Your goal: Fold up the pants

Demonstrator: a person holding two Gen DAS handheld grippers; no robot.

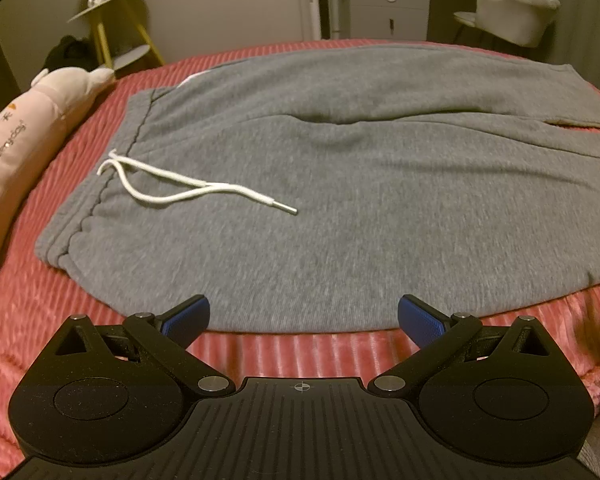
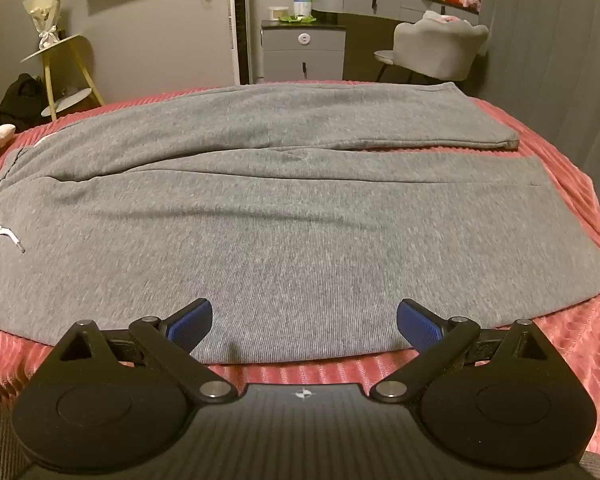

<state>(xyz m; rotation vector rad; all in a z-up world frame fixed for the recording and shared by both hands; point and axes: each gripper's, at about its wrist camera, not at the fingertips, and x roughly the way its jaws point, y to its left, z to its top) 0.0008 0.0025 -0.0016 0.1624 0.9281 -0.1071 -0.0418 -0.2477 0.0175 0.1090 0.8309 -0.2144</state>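
Grey pants [image 1: 340, 184] lie spread flat on the pink bedspread [image 1: 32, 304], filling the middle of both frames, white drawstring [image 1: 172, 188] at centre left. Your left gripper [image 1: 303, 320] and right gripper [image 2: 304, 322] hang at the bottom, jaws spread wide, holding nothing.

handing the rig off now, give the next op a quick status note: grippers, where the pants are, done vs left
Left hand-held gripper: open, nothing between the pads, poised at the near edge of the grey pants, toward the waistband end.
Right hand-held gripper: open, empty, at the near edge of the near leg.
Pants lie flat across the pink bedspread, waistband at the left, white drawstring loose on top, far leg spread apart from the near one.
Done: pants laid out; no fold is visible yet.
Left: probably fold one leg onto the other, then fold lengthwise.
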